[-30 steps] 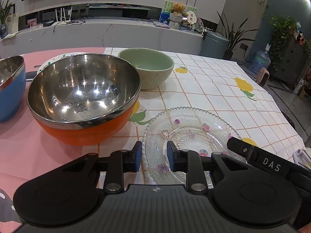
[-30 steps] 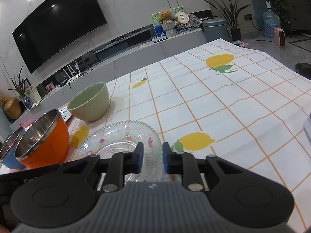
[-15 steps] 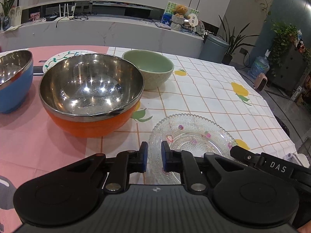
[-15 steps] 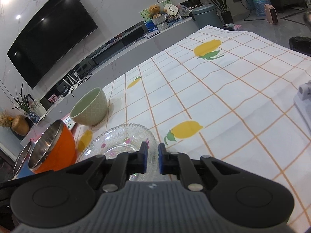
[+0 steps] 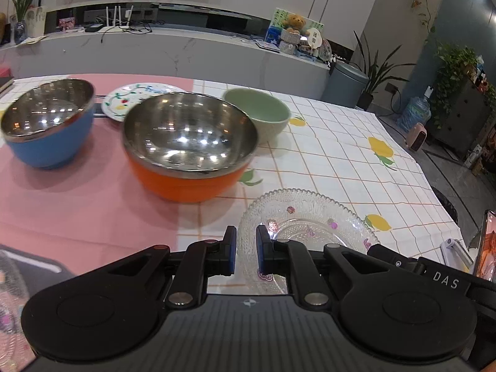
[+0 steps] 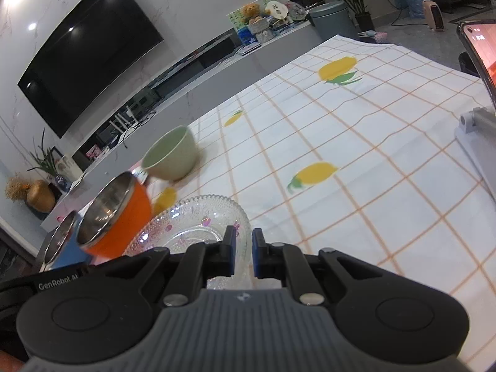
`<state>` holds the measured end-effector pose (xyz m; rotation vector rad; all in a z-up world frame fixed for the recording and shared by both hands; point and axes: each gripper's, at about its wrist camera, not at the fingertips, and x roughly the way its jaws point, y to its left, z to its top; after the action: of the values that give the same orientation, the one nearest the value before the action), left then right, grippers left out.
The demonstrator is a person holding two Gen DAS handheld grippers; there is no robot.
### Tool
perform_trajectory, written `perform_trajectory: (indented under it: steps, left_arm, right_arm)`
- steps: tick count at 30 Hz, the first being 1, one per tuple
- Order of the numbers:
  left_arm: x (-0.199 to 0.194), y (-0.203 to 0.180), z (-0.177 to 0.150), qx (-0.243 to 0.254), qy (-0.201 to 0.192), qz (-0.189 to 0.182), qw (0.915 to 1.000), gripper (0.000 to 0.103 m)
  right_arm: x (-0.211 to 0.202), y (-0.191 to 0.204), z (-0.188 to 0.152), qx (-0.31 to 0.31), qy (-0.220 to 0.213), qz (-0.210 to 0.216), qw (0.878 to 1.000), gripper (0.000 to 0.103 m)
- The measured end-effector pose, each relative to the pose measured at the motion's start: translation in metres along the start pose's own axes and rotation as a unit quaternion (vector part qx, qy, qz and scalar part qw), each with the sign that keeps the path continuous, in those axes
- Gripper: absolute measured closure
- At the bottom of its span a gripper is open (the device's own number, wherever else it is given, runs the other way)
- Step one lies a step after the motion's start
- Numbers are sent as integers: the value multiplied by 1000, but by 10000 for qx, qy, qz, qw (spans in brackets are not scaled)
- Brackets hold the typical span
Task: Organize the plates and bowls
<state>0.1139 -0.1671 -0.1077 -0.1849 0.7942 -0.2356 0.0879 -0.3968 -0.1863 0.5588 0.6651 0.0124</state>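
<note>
A clear glass plate (image 5: 310, 220) with small pink flowers is held between both grippers, above the lemon-print cloth. My left gripper (image 5: 246, 252) is shut on its left rim. My right gripper (image 6: 242, 255) is shut on its right rim; the plate (image 6: 192, 229) shows there too. An orange steel-lined bowl (image 5: 189, 145) stands just beyond the plate, a blue steel-lined bowl (image 5: 46, 127) to its left, a green bowl (image 5: 260, 114) behind it, and a painted white plate (image 5: 133, 99) at the back.
A phone on a white stand (image 6: 477, 71) is at the table's right edge. A pink cloth (image 5: 62, 204) covers the left half of the table. A patterned plate edge (image 5: 9, 294) shows at the near left.
Both grippers have narrowed onto the glass plate's rim and risen with it. Both views have pulled back and up, so the bowls look farther away.
</note>
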Motion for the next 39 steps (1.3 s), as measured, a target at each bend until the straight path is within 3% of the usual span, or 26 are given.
perform_trajectory:
  steps: [18, 39]
  left_arm:
    - [-69, 73, -2, -658, -425, 199, 9967, 91]
    - [-134, 165, -12, -1334, -661, 623, 9869, 91]
  right_arm:
    - [-24, 93, -25, -795, 172, 393, 9959, 94]
    - [-28, 199, -74, -1679, 524, 783, 9813, 94]
